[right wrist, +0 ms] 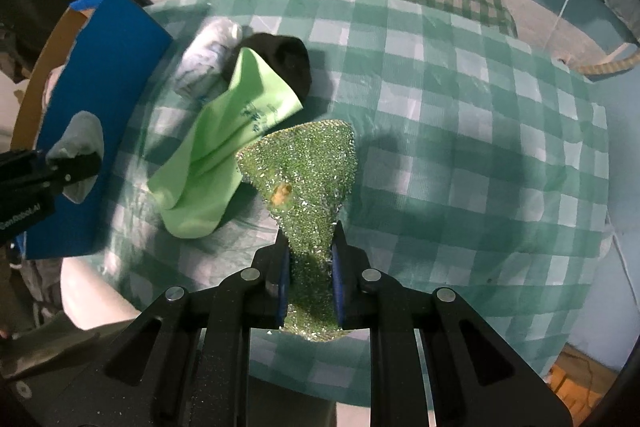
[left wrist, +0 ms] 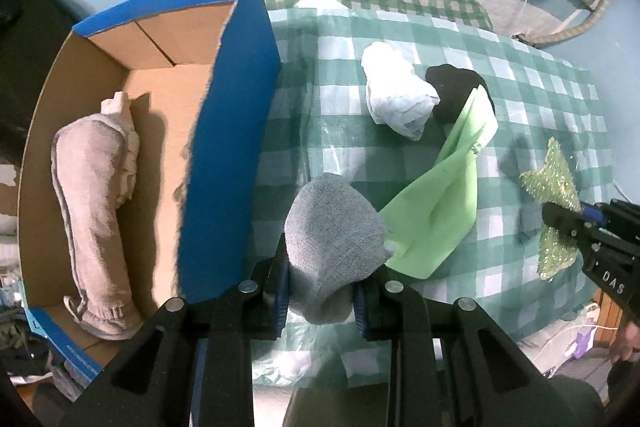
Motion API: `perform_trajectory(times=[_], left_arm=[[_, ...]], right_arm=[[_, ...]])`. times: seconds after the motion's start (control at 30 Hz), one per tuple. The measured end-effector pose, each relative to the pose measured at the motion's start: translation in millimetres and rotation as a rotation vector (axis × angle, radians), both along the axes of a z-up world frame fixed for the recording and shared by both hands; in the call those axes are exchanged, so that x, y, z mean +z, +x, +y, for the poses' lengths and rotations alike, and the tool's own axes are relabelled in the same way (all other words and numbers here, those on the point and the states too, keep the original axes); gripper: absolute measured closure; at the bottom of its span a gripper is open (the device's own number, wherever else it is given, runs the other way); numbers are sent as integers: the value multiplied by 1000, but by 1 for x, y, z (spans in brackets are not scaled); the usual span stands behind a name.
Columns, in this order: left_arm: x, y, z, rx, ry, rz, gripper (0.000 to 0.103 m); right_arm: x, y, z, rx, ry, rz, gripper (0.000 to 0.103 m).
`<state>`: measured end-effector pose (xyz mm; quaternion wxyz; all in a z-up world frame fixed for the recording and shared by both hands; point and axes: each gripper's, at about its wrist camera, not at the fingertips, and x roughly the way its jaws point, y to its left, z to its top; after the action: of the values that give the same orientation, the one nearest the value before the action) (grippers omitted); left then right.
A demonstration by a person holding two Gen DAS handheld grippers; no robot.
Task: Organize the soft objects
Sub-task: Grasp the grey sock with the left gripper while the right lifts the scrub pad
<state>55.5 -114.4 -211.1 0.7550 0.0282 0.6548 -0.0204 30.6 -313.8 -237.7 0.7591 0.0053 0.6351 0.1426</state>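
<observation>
My left gripper clamped the grey sock; the box lay immediately to its left, nearer than my right gripper, clamped on the glittery scrubber.

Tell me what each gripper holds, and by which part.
Left gripper: grey sock, near one end. Right gripper: glittery green cloth, pinched at its narrow middle.

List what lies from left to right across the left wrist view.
Rolled beige towel in the blue-walled cardboard box → grey knitted sock clamped in the left gripper → light green cloth → glittery green scouring cloth pinched by the right gripper.
</observation>
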Motion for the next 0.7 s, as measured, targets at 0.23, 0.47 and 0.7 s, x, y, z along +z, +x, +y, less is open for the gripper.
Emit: perform_trajectory(times=[0.23, 0.47, 0.7], left_arm=[[18, -15, 5, 4, -16, -24, 77], [38, -27, 15, 36, -60, -53, 77], [55, -36, 22, 56, -57, -76, 77]], right_arm=[[14, 0, -1, 12, 22, -13, 88], [28, 0, 4, 33, 40, -24, 88], [45, 1, 15, 69, 51, -47, 88]])
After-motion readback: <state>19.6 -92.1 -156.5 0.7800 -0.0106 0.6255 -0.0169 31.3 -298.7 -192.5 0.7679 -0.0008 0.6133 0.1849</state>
